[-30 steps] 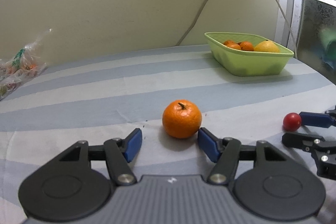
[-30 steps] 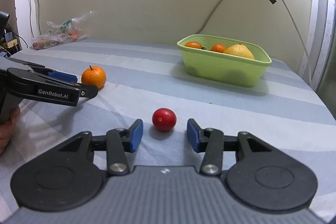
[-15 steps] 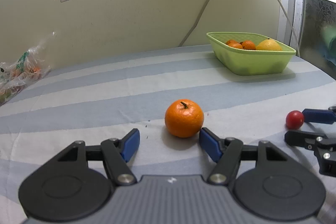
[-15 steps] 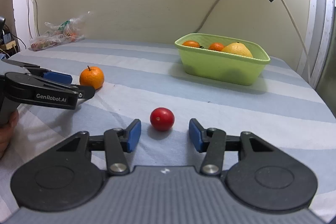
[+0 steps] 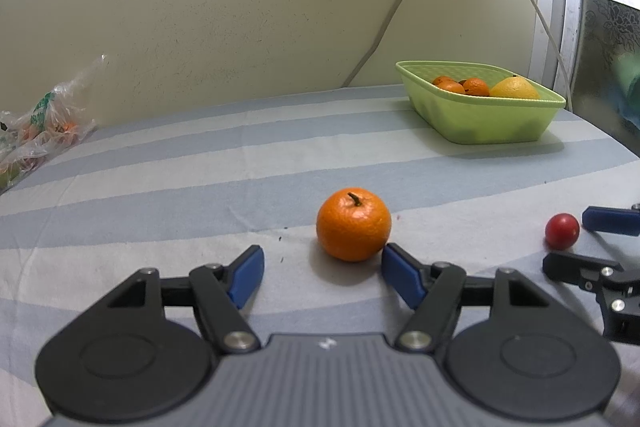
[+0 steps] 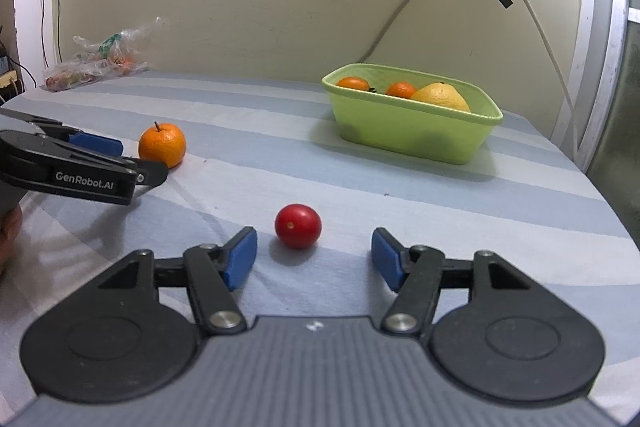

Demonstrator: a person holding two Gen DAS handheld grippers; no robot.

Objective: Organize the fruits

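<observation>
The left gripper [image 5: 322, 271] sits low over the striped cloth [image 5: 200, 163], its blue pads spread apart, and those jaws have just been opening a little further. The mandarin [image 5: 353, 224] lies on the cloth just ahead of the tips, toward one o'clock from the gap; the right-hand pad comes right up to its skin, though I cannot tell whether it touches, and the other pad stands clear.

The right gripper [image 6: 314, 253] is parted too, its jaws having just swung wider. The cherry tomato [image 6: 298, 225] rests on the cloth just ahead of the gap, at about eleven o'clock, nearer the left-hand pad and touched by neither. In the left wrist view the same tomato [image 5: 562, 231] sits out at three o'clock, between the other tool's fingers.

Farther off, at about one o'clock from either tool, the green basket [image 6: 416, 137] stands near the wall, holding small oranges [image 6: 401, 89] and a large yellow fruit [image 6: 440, 97]. Away at ten o'clock a crumpled plastic bag [image 6: 96, 67] lies at the cloth's far edge. Part of a hand [image 6: 10, 235] shows at the left border behind the left tool.
</observation>
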